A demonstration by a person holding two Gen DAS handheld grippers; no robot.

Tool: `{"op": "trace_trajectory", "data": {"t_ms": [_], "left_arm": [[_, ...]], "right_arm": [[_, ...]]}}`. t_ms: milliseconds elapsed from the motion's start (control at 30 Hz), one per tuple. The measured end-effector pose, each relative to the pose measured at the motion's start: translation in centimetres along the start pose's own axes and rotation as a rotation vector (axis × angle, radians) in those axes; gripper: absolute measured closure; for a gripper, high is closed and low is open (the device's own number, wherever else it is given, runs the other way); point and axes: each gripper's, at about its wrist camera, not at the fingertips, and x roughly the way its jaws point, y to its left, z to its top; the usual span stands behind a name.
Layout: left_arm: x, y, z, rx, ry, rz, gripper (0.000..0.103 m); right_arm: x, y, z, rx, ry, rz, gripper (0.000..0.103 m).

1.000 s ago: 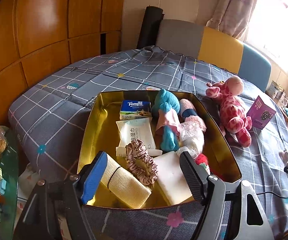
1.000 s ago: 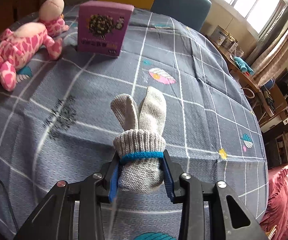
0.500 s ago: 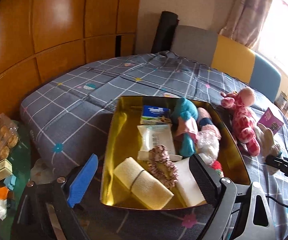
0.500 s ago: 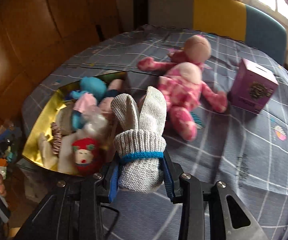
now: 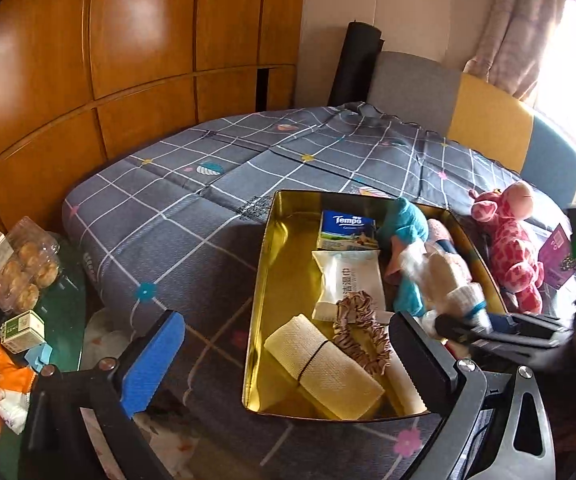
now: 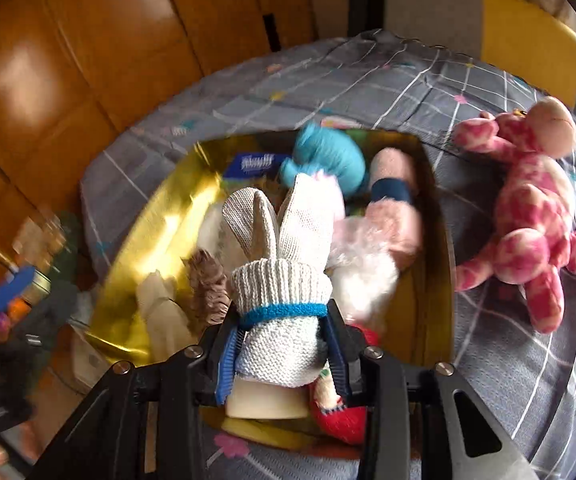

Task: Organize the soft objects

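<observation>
A gold tray (image 5: 264, 264) lies on the grey checked bedspread. It holds a Tempo tissue pack (image 5: 348, 232), a wipes pack (image 5: 348, 276), a striped scrunchie (image 5: 360, 328), a cream rolled towel (image 5: 324, 364) and teal and pink plush toys. My left gripper (image 5: 284, 332) hangs in front of the tray's near left corner; its jaws are opening and grip nothing. My right gripper (image 6: 284, 344) is shut on a white knitted glove (image 6: 284, 288) with a blue band, over the tray's near right part. In the left wrist view this glove (image 5: 460, 296) shows above the tray's right side.
A pink spotted giraffe plush (image 6: 528, 216) lies on the bed right of the tray (image 6: 148, 220), with a purple box (image 5: 556, 256) beyond it. A low side table with a pastry box (image 5: 20, 268) and snack packs stands at the left. Wooden panels and chairs are behind.
My left jaws have spread wide and the gripper has drawn back left of the tray. My right gripper has swung with the glove from the bare bedspread, past the giraffe, to over the tray.
</observation>
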Motion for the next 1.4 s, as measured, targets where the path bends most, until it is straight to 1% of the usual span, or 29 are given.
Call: {"op": "trace_trajectory", "data": {"t_ms": [100, 167, 267, 367, 467, 600, 633, 667, 733, 867, 1100, 1300, 1400], "left_arm": [[0.1, 0.2, 0.0, -0.004, 0.002, 0.010, 0.000], [0.1, 0.2, 0.0, -0.005, 0.002, 0.015, 0.000], [0.1, 0.3, 0.0, -0.006, -0.001, 0.022, 0.000], [0.0, 0.3, 0.1, -0.010, -0.003, 0.025, 0.000], [-0.1, 0.2, 0.2, -0.009, -0.009, 0.031, 0.000], [-0.3, 0.0, 0.3, -0.005, -0.015, 0.038, 0.000], [-0.4, -0.1, 0.2, -0.004, -0.016, 0.040, 0.000], [-0.5, -0.1, 0.2, -0.004, -0.018, 0.040, 0.000], [-0.7, -0.2, 0.2, -0.004, -0.023, 0.041, 0.000], [-1.1, -0.7, 0.3, 0.004, -0.036, 0.043, 0.000], [-2.2, -2.2, 0.0, 0.037, -0.059, 0.028, 0.000], [-3.1, -3.6, -0.3, 0.068, -0.077, 0.006, 0.000], [-3.4, -4.2, -0.4, 0.082, -0.080, -0.004, 0.000]], "right_arm": [[1.9, 1.0, -0.4, -0.043, 0.026, -0.050, 0.064], [2.5, 1.7, -0.8, -0.088, 0.031, -0.087, 0.061], [2.9, 2.1, -1.3, -0.117, 0.029, -0.119, 0.061], [2.9, 2.0, -1.4, -0.105, 0.027, -0.114, 0.061], [2.4, 1.5, -1.5, -0.086, 0.014, -0.089, 0.058], [1.3, 1.3, -1.6, -0.059, -0.025, -0.045, 0.055], [0.9, 1.3, -1.6, -0.056, -0.040, -0.038, 0.050], [0.4, 1.3, -1.7, -0.054, -0.057, -0.033, 0.041], [-0.7, 1.2, -2.0, -0.045, -0.093, -0.017, 0.035], [-2.8, 0.7, -2.8, -0.014, -0.147, -0.006, 0.035], [-5.6, 0.0, -4.6, 0.030, -0.226, -0.069, 0.034], [-7.3, -0.8, -6.0, 0.050, -0.267, -0.114, 0.034], [-7.8, -1.1, -6.5, 0.061, -0.275, -0.123, 0.034]]}}
